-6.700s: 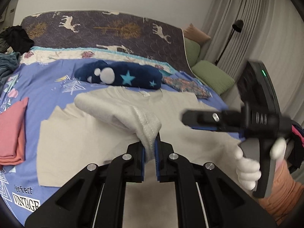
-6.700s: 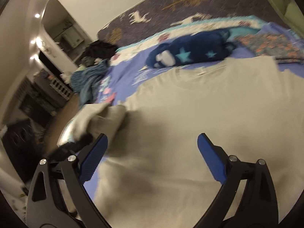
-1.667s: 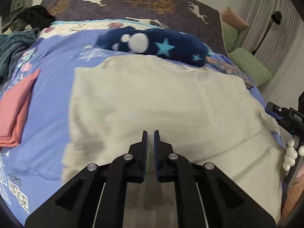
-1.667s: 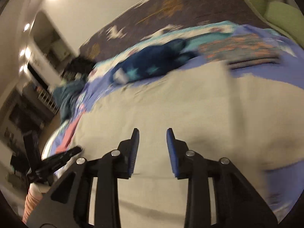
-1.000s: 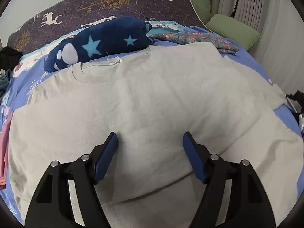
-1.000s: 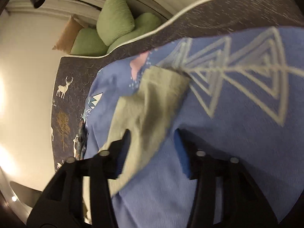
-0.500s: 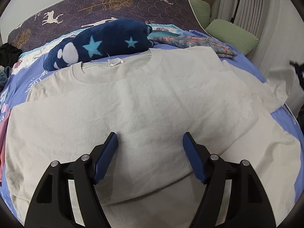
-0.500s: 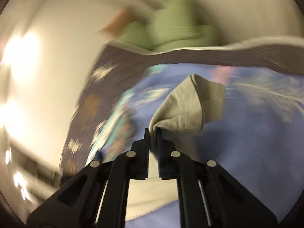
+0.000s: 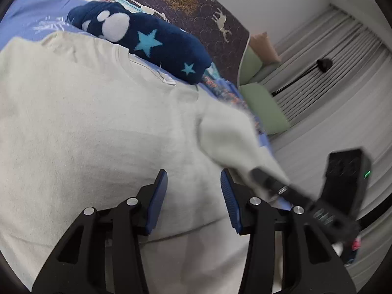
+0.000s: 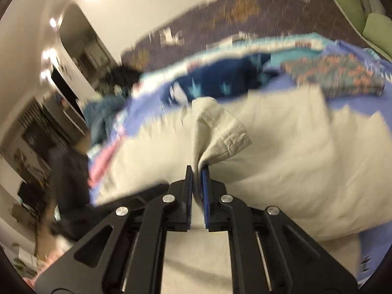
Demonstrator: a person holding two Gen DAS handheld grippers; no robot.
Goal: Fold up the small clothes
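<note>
**Fingers pinch the right sleeve for the inward fold**

Fingers of the right gripper [image 10: 197, 169] are pressed narrow on the hemmed sleeve [image 10: 220, 132] of the pale beige cotton T-shirt [image 9: 98, 127], lifting that sleeve clear of the shirt's body. From the left wrist view the same sleeve shows as a raised, blurred flap just right of the left gripper [image 9: 193, 183], whose blue-padded fingers [image 9: 156, 196] stand wide apart and hold nothing, poised low over the middle of the shirt.

That shirt lies spread, neckline away from the cameras, on the blue patterned bedsheet [image 9: 31, 12]. A navy plush cushion with light blue stars [image 9: 152, 39] sits just beyond the collar, and a folded floral cloth [image 10: 335, 76] lies near the shirt's right shoulder.

Judging by the raised sleeve, the step in hand is the sleeve fold on the right side. Next, the sleeve should be carried across onto the chest and laid flat before the right fingers release. Left fingers could press the body to keep the fabric from dragging and bunching.
</note>
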